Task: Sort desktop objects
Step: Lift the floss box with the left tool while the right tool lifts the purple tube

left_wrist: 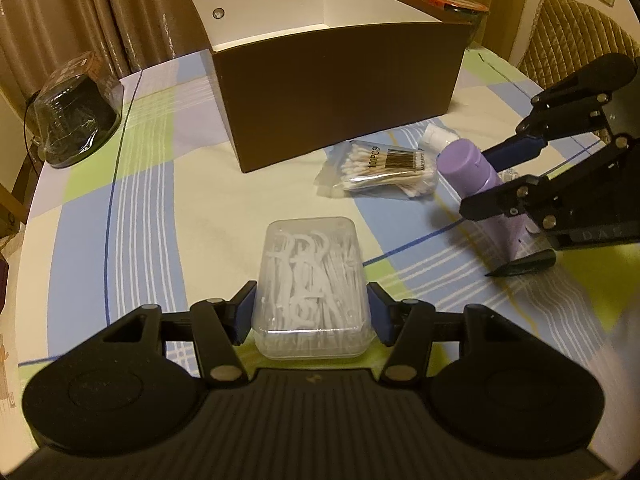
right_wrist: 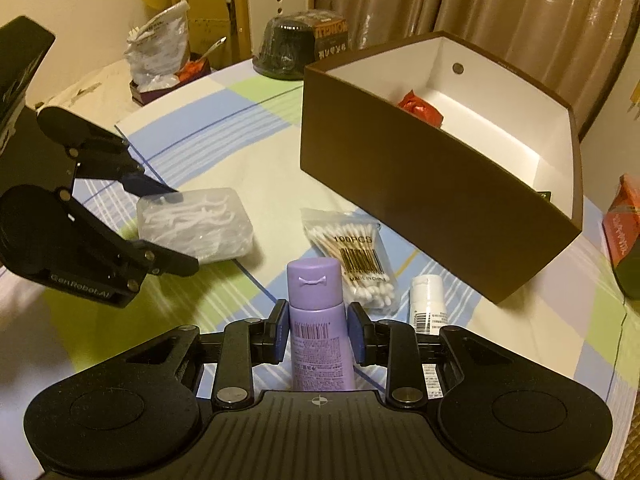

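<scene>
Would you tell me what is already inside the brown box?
In the brown box, the right wrist view shows one red packet against the near wall. That wall hides the floor below it, so anything else there cannot be seen.

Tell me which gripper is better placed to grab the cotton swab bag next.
Neither is free: the left gripper straddles the floss pick case and the right gripper brackets the purple bottle. Once free, probably the right: the cotton swab bag lies just beyond its fingertips.
</scene>
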A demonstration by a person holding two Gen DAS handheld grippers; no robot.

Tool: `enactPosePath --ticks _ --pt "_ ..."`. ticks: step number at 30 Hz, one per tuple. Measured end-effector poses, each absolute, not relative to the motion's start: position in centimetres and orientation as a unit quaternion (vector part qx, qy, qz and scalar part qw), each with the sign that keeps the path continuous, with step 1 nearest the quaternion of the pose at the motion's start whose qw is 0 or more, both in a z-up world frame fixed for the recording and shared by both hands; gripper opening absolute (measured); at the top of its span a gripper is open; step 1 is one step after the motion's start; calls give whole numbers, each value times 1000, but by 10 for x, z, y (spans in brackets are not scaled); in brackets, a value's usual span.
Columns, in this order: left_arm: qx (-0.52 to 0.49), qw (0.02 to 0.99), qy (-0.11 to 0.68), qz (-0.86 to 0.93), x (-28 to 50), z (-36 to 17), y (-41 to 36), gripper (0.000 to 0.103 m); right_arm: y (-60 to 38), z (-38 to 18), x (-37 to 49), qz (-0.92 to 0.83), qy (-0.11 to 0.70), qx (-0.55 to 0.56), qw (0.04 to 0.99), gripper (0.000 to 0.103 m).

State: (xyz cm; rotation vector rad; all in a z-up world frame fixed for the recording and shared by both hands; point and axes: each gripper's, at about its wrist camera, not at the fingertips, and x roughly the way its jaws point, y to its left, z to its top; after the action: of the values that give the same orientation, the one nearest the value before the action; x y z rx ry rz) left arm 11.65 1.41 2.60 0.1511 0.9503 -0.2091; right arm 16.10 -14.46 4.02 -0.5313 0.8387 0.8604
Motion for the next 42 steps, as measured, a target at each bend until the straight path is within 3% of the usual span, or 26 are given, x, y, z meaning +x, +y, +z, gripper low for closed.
enactPosePath --ticks 42 --pt "60 908 402 -103 73 80 31 52 -166 104 126 349 375 -158 844 30"
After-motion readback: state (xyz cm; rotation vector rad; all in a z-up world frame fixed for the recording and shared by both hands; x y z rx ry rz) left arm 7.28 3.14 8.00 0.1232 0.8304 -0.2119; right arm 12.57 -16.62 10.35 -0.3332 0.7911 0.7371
